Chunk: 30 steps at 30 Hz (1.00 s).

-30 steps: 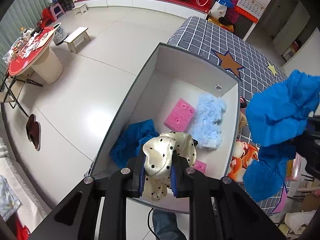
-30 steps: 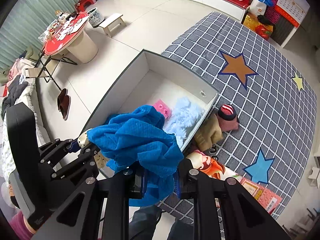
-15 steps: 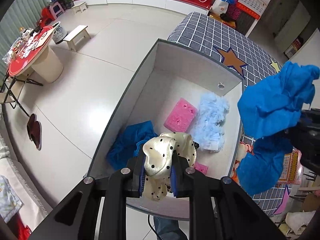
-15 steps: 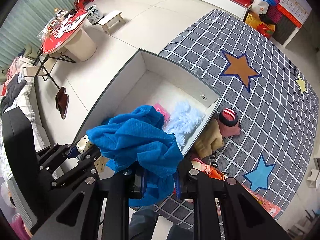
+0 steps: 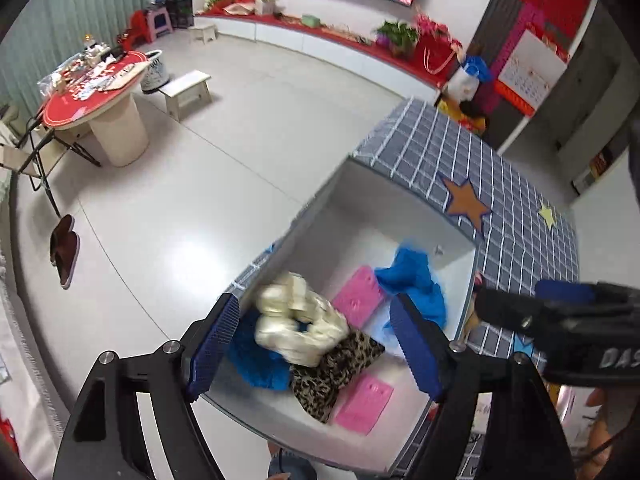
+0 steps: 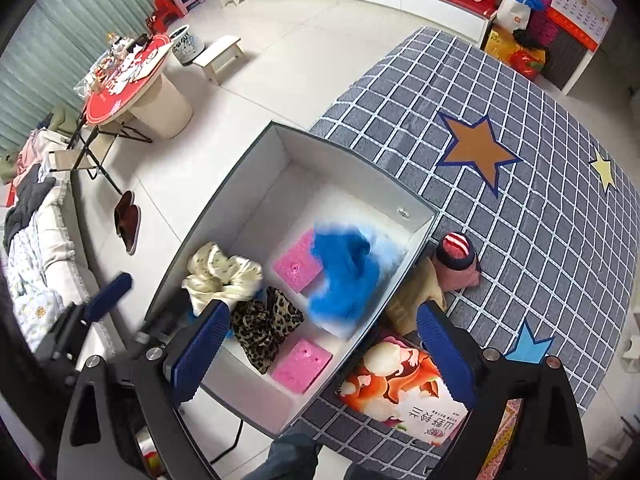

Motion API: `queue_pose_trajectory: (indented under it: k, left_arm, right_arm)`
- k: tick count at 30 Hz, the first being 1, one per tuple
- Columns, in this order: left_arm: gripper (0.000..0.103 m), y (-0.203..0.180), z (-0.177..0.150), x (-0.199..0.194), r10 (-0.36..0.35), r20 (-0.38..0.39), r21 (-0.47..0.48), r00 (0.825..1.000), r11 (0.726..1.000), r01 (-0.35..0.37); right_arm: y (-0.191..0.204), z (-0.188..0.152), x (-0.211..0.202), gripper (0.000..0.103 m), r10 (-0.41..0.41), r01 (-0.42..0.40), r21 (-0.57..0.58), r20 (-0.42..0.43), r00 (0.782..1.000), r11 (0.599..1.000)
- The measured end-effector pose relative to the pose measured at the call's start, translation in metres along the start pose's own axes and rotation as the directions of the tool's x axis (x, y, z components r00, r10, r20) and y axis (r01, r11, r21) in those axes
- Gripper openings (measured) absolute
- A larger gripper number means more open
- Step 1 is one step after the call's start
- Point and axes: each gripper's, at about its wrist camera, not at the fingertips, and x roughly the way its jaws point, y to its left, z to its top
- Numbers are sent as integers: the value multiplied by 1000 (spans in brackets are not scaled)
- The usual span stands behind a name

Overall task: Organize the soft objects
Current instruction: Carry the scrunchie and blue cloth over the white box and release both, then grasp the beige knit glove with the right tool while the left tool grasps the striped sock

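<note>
A white open box [image 6: 256, 184] stands at the edge of the checked table [image 6: 520, 220]. My left gripper [image 5: 316, 304] hovers over its near end, jaws opening, pads clear of the cream dotted cloth [image 5: 298, 320], which is blurred below them. My right gripper [image 6: 324, 312] is also opening above the box, and the bright blue cloth [image 6: 344, 276] is loose and blurred beneath it, over a pale blue fluffy piece [image 6: 394, 250]. Inside too lie a leopard cloth [image 6: 268, 328], two pink sponges [image 6: 296, 266] [image 6: 302, 364] and another blue cloth [image 5: 256, 364].
On the table beside the box lie a pink striped sock [image 6: 456, 260], a tan soft piece [image 6: 416, 296] and a printed orange packet [image 6: 400, 384]. Slippers [image 6: 128, 220], a red round table [image 6: 132, 92] and a small stool [image 6: 220, 56] stand on the floor to the left.
Both grippers went from shut to open. The cream dotted cloth left the left jaws and the blue cloth left the right jaws; both now lie in the box. The left view tilted upward.
</note>
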Motion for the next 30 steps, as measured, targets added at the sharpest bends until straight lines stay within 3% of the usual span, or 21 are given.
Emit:
queue_pose_trajectory:
  k: [3, 5, 10, 12, 16, 20, 23, 25, 28, 30]
  left_arm:
    - [94, -2, 2, -1, 12, -7, 5, 1000, 1000, -12]
    - [103, -1, 0, 0, -28, -15, -14, 999, 1000, 28]
    - [103, -1, -2, -5, -81, -1, -30, 997, 996, 81]
    - [103, -4, -2, -5, -78, -6, -20, 997, 997, 78]
    - [103, -12, -4, -1, -68, -31, -14, 997, 998, 68]
    - [103, -22, -12, 6, -65, -77, 1, 995, 998, 66]
    - [103, -30, -19, 9, -53, -109, 22, 993, 998, 56]
    - [103, -33, -24, 10, -39, -127, 34, 991, 998, 44]
    - [103, -37, -30, 13, -18, -155, 44, 988, 999, 26]
    - [103, -39, -32, 15, -14, -170, 46, 985, 999, 22]
  right_arm:
    - [-4, 1, 0, 96, 14, -13, 13, -4, 1000, 1000]
    - [-7, 2, 0, 96, 20, -20, 15, -15, 1000, 1000]
    - [-40, 12, -24, 96, -16, 16, 18, 2, 1000, 1000]
    - [-62, 20, -30, 103, -52, 52, 39, -5, 999, 998]
    - [-109, 29, -7, 103, -109, 120, 104, -104, 989, 987]
    - [-139, 20, 46, 103, -67, 109, 182, -227, 972, 977]
    - [-161, 6, 85, 103, 51, 47, 331, -281, 958, 942]
    - [-181, -1, 104, 103, 125, 18, 467, -275, 953, 884]
    - [-208, -4, 117, 103, 152, 13, 593, -227, 962, 805]
    - [-213, -3, 125, 103, 164, 18, 587, -256, 952, 809]
